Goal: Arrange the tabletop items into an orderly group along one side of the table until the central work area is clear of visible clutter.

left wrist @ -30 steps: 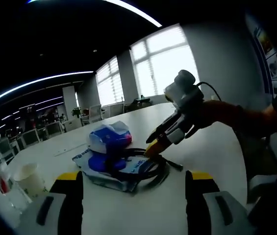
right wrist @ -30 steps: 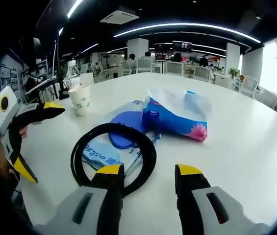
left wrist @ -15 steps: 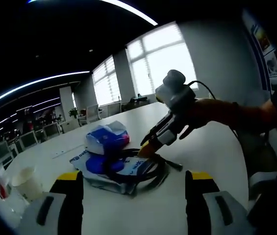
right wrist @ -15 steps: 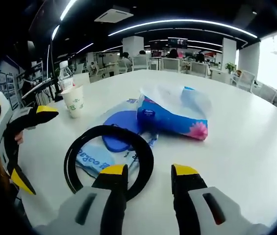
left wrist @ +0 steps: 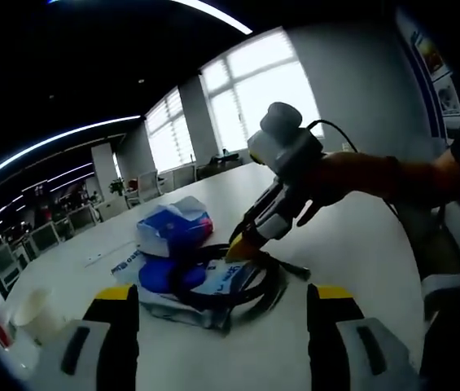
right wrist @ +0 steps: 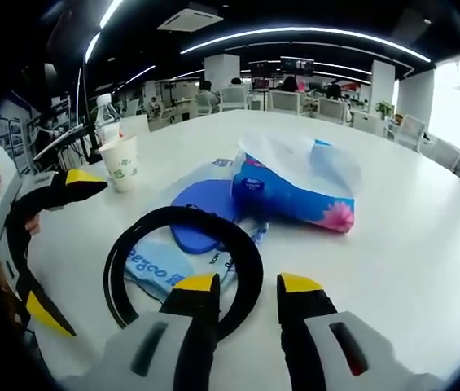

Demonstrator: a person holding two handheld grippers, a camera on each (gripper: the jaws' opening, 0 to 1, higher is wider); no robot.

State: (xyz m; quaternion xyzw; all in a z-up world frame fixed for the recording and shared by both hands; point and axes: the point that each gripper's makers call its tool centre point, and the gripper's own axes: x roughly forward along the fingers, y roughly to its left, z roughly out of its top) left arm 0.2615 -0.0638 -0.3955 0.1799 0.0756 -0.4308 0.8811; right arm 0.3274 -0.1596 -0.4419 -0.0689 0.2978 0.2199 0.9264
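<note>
Black cable coil (right wrist: 182, 261) flat on table (right wrist: 409, 236)

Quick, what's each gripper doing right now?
Left gripper: open, holding nothing.
Right gripper: open, jaws at the rim of the black cable coil, not gripping it.

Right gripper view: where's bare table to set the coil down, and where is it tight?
Bare table lies to the view's right of the tissue pack and behind it. Crowded: the black cable coil overlaps the wipes packet; the paper cup and bottle stand beyond the left gripper.
</note>
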